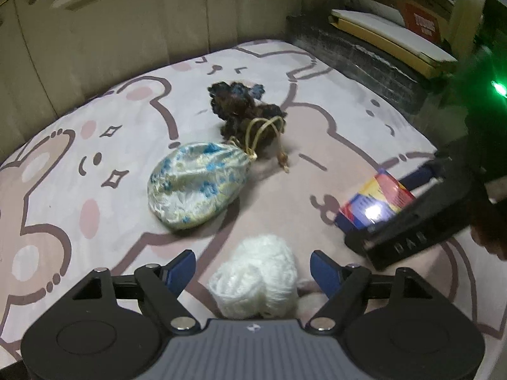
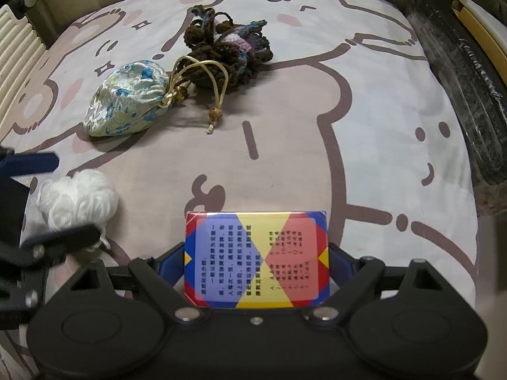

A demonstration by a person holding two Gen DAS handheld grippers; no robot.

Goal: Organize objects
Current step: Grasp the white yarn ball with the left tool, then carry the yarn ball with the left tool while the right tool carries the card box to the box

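I see my left gripper (image 1: pixel 253 261) spread around the white yarn ball (image 1: pixel 255 277) on the cartoon bedsheet (image 1: pixel 79 158), pads clear of it, while my right gripper (image 2: pixel 256 264) pinches the colourful card box (image 2: pixel 256 258) by its sides.

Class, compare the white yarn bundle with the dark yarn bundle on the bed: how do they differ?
The white yarn bundle is plain white; the dark yarn bundle mixes brown with blue and pink. The white one sits between the left gripper's open fingers; the dark one lies farther off, touching the drawstring pouch's cord. Both rest on the bedsheet.
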